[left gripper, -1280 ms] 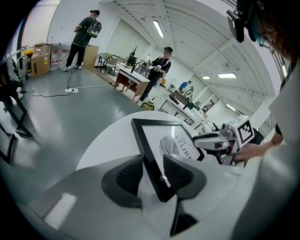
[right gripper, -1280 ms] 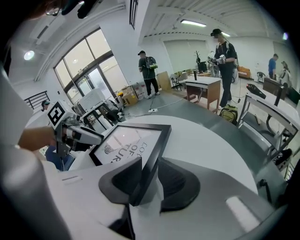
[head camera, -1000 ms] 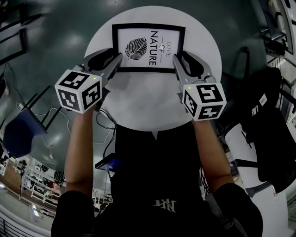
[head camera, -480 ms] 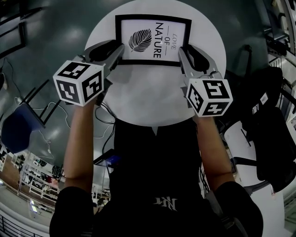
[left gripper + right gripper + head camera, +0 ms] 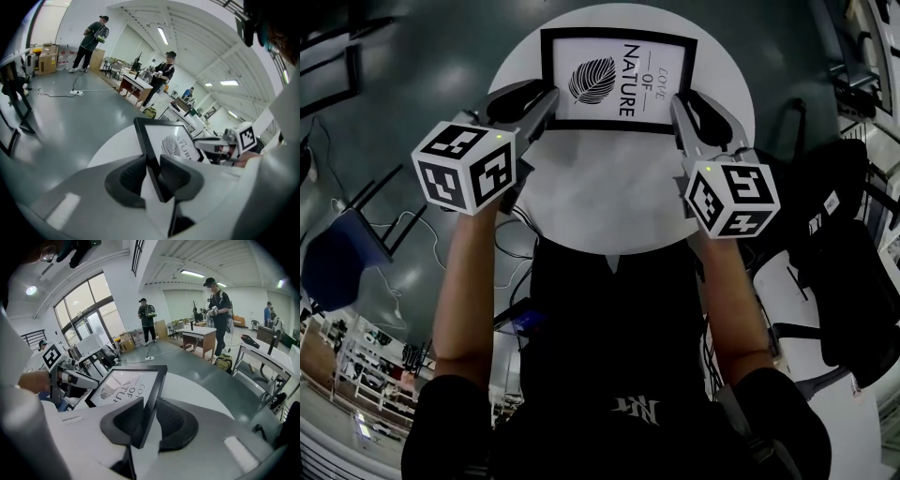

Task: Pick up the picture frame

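Note:
The picture frame (image 5: 619, 80), black-edged with a leaf print and the words "LOVE OF NATURE", is held tilted over the far part of the round white table (image 5: 609, 206). My left gripper (image 5: 542, 101) grips its near left corner and my right gripper (image 5: 684, 105) its near right corner. Both pairs of jaws have just been closing, with the frame's edge between them. In the left gripper view the black edge of the frame (image 5: 171, 143) runs between the pads of the left gripper (image 5: 152, 171). In the right gripper view the frame (image 5: 126, 385) stands likewise in the right gripper (image 5: 149, 420).
A blue chair (image 5: 337, 267) stands on the floor at the left, and black bags and chairs (image 5: 853, 281) crowd the right. Cables trail on the floor near the table. People stand by desks (image 5: 133, 86) far off in the hall.
Both grippers have closed on the frame's near corners. The frame has shifted toward the top of the head view with its near edge coming up off the table.

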A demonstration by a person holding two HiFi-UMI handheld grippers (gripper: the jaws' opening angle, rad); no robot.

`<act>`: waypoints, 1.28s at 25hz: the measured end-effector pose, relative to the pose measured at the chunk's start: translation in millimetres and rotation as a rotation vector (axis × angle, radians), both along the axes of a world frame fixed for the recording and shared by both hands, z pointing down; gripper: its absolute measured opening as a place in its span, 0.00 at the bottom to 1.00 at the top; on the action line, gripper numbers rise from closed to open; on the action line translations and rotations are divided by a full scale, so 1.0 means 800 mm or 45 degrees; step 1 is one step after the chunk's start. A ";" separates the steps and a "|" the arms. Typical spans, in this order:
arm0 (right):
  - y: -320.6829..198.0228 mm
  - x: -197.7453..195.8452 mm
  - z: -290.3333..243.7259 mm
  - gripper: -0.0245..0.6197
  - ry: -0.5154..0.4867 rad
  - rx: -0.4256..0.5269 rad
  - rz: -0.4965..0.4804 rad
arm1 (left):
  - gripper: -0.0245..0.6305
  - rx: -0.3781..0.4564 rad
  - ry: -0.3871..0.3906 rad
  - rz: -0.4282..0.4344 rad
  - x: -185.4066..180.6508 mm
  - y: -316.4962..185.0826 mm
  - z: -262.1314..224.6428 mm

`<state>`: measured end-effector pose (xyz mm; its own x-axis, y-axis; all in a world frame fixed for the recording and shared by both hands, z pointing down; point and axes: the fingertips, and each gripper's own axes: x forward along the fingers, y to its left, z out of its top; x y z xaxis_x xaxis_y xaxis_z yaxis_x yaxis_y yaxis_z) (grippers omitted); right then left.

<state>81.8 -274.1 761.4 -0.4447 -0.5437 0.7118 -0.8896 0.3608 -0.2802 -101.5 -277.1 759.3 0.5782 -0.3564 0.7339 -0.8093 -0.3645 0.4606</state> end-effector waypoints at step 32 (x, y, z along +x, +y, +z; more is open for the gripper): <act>0.153 -0.026 -0.593 0.15 0.138 0.982 0.381 | 0.17 0.949 0.313 0.311 -0.019 0.085 -0.568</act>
